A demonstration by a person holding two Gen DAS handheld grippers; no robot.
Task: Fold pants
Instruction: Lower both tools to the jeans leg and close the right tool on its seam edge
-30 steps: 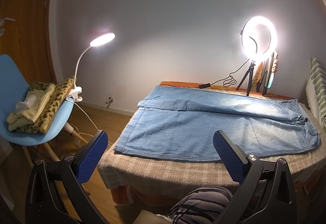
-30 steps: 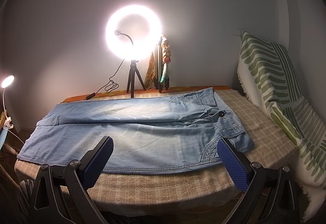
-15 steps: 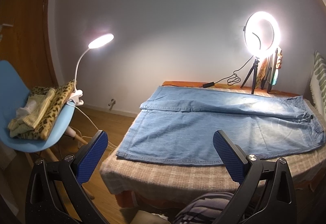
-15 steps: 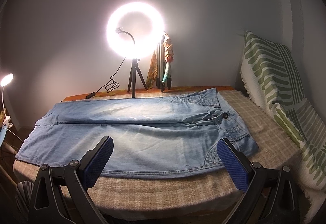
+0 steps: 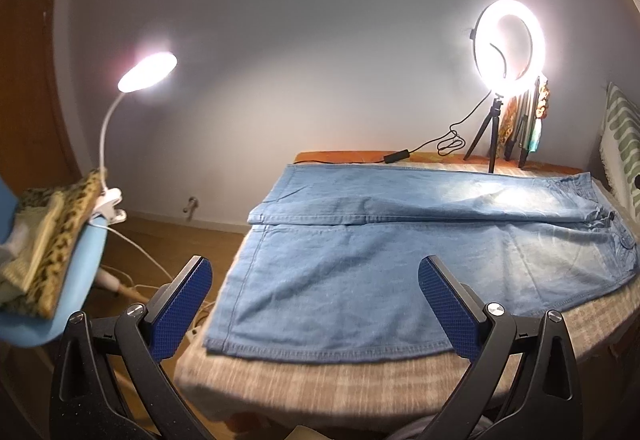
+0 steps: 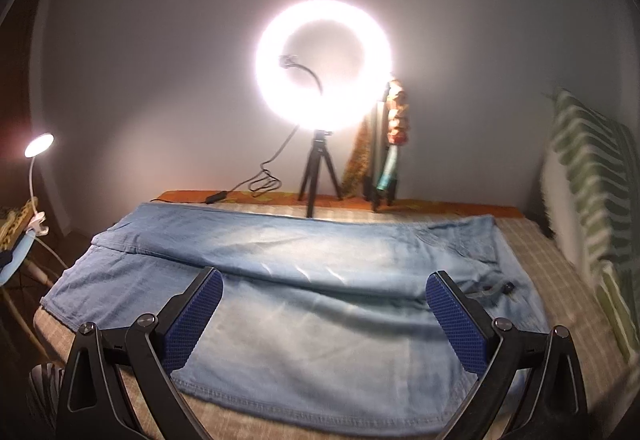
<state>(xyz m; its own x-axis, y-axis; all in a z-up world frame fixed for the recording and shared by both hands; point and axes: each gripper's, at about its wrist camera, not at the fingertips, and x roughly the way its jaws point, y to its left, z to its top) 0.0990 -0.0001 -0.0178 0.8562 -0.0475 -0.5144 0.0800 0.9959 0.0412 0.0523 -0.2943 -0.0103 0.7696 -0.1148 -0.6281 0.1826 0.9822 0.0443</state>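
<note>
Light blue denim pants point(image 5: 400, 260) lie flat and lengthwise on a checked beige bed cover point(image 5: 340, 388), legs toward the left, waist with a dark button point(image 6: 508, 286) toward the right. The far leg overlaps the near one along a long fold. My left gripper point(image 5: 316, 304) is open, hovering above the near hem end of the legs, nothing between its blue pads. My right gripper point(image 6: 324, 316) is open too, above the middle and thigh part of the pants point(image 6: 320, 320), close over the cloth.
A lit ring light on a tripod point(image 6: 320, 168) and its cable stand at the bed's far edge by the wall. A blue chair point(image 5: 60, 304) with piled clothes and a clamp lamp point(image 5: 148, 72) is at left. A green striped cushion point(image 6: 592, 192) borders the right side.
Both grippers have moved forward and lower toward the pants, which now look larger. Both stayed open. The pants have not moved.
</note>
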